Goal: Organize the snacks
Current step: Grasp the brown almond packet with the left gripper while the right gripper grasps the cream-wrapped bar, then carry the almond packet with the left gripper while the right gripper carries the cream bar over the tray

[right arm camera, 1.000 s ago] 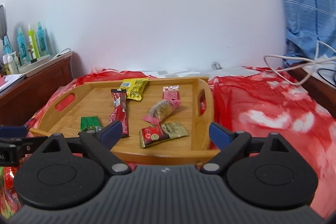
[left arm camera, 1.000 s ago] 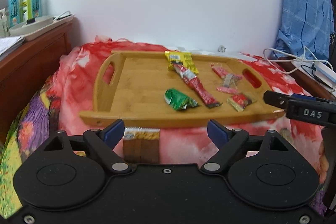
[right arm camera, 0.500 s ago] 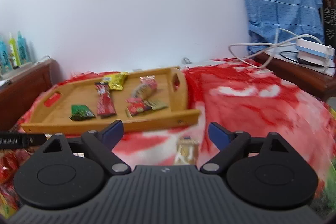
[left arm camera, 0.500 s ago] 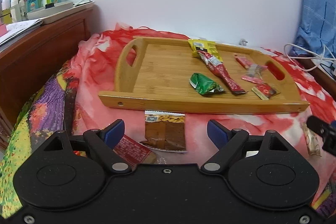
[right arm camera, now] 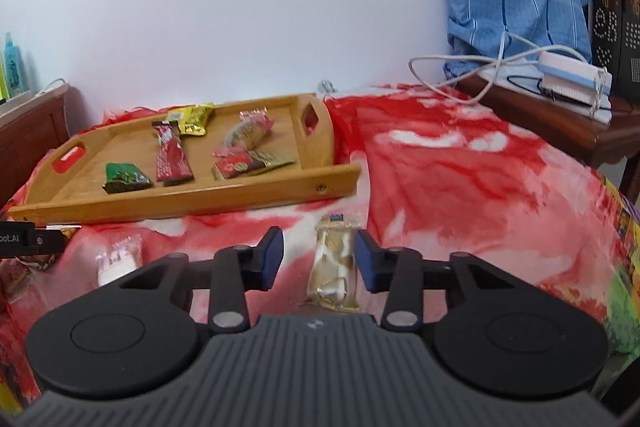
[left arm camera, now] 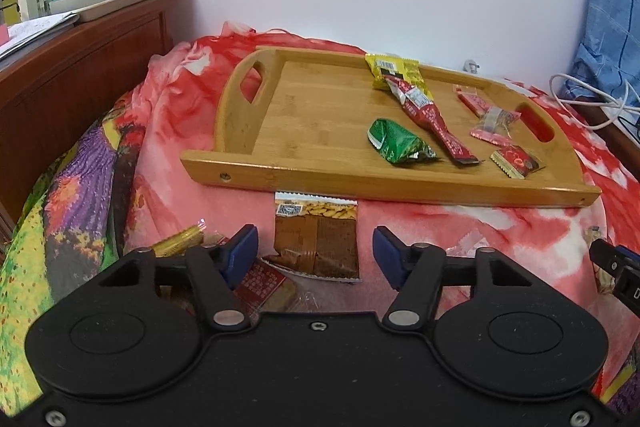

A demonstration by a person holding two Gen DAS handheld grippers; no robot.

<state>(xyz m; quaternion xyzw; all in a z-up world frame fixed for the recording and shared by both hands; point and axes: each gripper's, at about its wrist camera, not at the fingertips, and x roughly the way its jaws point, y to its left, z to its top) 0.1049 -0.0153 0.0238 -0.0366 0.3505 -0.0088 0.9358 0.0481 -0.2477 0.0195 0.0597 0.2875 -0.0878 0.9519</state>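
From the left wrist, the left gripper [left arm camera: 315, 253], jaws just narrowed but not yet pressing, straddles the brown packet [left arm camera: 316, 241] at the wooden tray's [left arm camera: 384, 183] near edge; from the right wrist, the right gripper [right arm camera: 319, 259], likewise just narrowed, brackets the gold packet [right arm camera: 333, 265] on open cloth before that edge.

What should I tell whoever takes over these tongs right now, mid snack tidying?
Left tongs: jaws just been closing around the brown peanut packet lying on the bedspread; gaps show on both sides, not gripped yet.
Right tongs: jaws just been closing around the gold packet; one pad looks close, grip not confirmed.
Done: six snacks already lie in the wooden tray.
Left: finish both grasps and move them to the tray, then the white candy and the red and gold packets beside the left tongs.
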